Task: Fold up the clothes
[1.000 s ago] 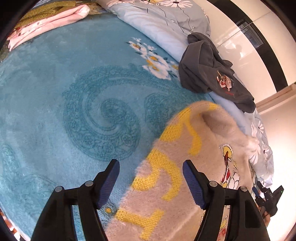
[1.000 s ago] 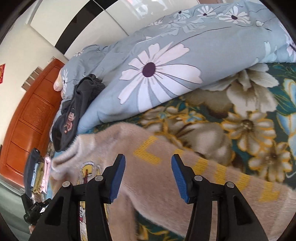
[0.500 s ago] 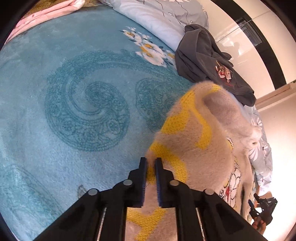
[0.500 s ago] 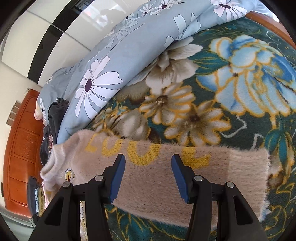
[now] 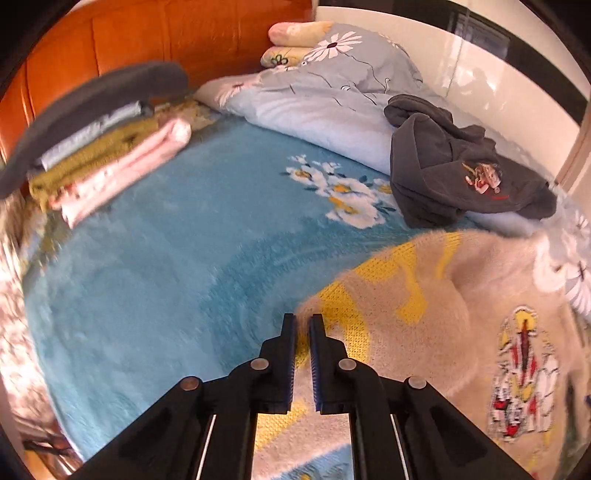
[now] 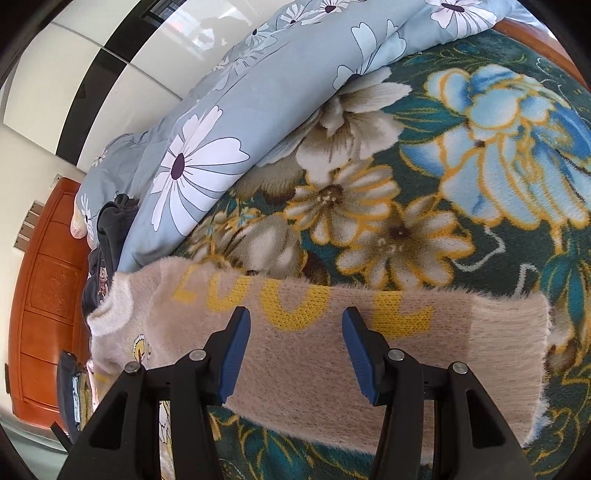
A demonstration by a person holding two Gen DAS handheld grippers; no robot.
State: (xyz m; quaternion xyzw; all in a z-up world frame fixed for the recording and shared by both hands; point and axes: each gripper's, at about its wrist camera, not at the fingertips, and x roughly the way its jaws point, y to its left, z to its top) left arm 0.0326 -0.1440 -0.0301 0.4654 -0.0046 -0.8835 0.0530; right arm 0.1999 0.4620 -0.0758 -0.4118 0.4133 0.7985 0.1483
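A fluffy beige sweater (image 5: 472, 295) with yellow letters and a cartoon print lies on the bed. My left gripper (image 5: 302, 323) is shut on the sweater's sleeve, pinching the fuzzy fabric between its blue pads and holding it above the teal blanket (image 5: 155, 258). In the right wrist view the sweater's other sleeve (image 6: 369, 332) stretches flat to the right across the dark floral blanket (image 6: 498, 155). My right gripper (image 6: 295, 325) hovers open just above that sleeve, nothing between its fingers.
A dark grey hoodie (image 5: 454, 173) lies crumpled against the pale blue floral duvet (image 5: 325, 96). A stack of folded clothes (image 5: 107, 147) sits at the far left by the orange wooden headboard (image 5: 166, 33). White glossy wardrobe doors (image 6: 122, 62) stand beyond the bed.
My left gripper shut on the sweater's sleeve and has lifted and swung it, bringing the headboard and folded stack into view. My right gripper stayed open and pulled back, so the right sleeve shows flat.
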